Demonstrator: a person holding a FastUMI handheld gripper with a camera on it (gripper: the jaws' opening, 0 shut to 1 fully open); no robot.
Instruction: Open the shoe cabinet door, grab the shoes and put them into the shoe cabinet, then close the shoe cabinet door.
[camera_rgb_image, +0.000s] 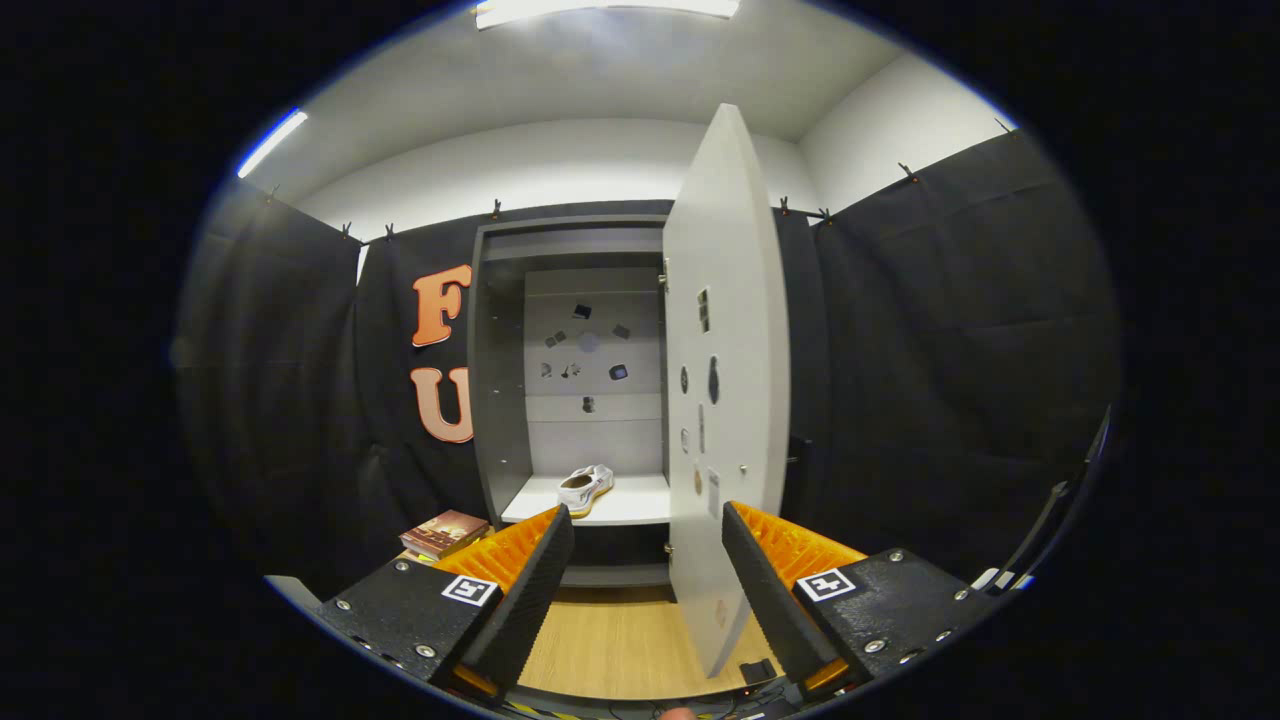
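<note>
The grey shoe cabinet (495, 400) stands ahead against the booth wall with its door (725, 400) swung open, edge-on toward me. A white shoe (584, 488) lies on the cabinet's light lower shelf (630, 505), beyond my left finger. My gripper (648, 520) is open, with nothing between its fingers. It hangs back from the cabinet, above the wooden floor. The door's lower part stands between the fingers, closer to the right one, and I cannot tell whether they touch.
A small stack of books (443, 534) lies on the floor left of the cabinet. Wooden floor (620, 640) stretches from the fingers to the cabinet base. Small dark stickers dot the cabinet's back panel (590, 350) and the door's inner face.
</note>
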